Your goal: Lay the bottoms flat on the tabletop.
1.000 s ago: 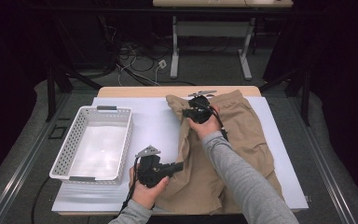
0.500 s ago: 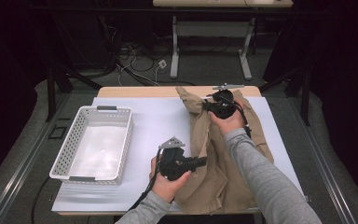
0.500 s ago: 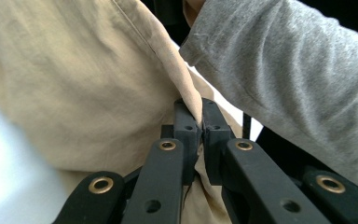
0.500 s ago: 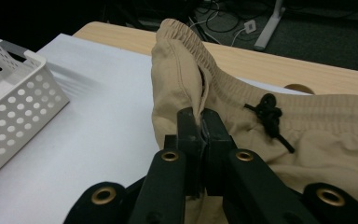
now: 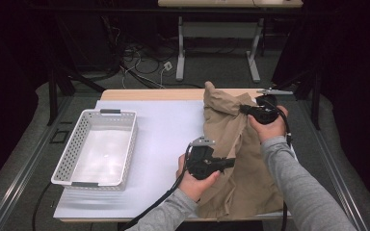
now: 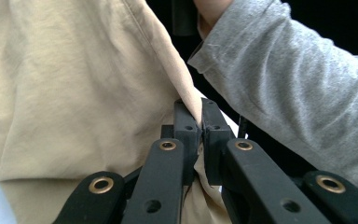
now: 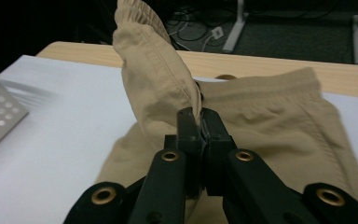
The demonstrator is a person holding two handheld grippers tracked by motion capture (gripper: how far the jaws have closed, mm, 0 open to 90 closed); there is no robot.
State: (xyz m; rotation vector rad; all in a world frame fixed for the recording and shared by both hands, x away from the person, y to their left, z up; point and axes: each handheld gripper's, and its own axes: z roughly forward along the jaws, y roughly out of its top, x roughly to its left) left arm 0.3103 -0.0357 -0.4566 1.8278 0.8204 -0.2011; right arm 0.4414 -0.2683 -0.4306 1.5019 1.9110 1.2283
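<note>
High view: white basket (image 5: 96, 147) left of tan trousers (image 5: 238, 159) | left gripper (image 6: 200, 123) pinches trousers' edge | right gripper (image 7: 199, 123) clamps elastic waistband (image 7: 279, 91).

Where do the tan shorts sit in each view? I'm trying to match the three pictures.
High view: tan shorts right of centre on the white sheet, folded over.
Left gripper view: shorts across the left half, an edge pinched in the jaws.
Right gripper view: shorts centre and right, a lifted flap clamped in the jaws.
Shared landmark: the grey sleeve, in the first two.
</note>
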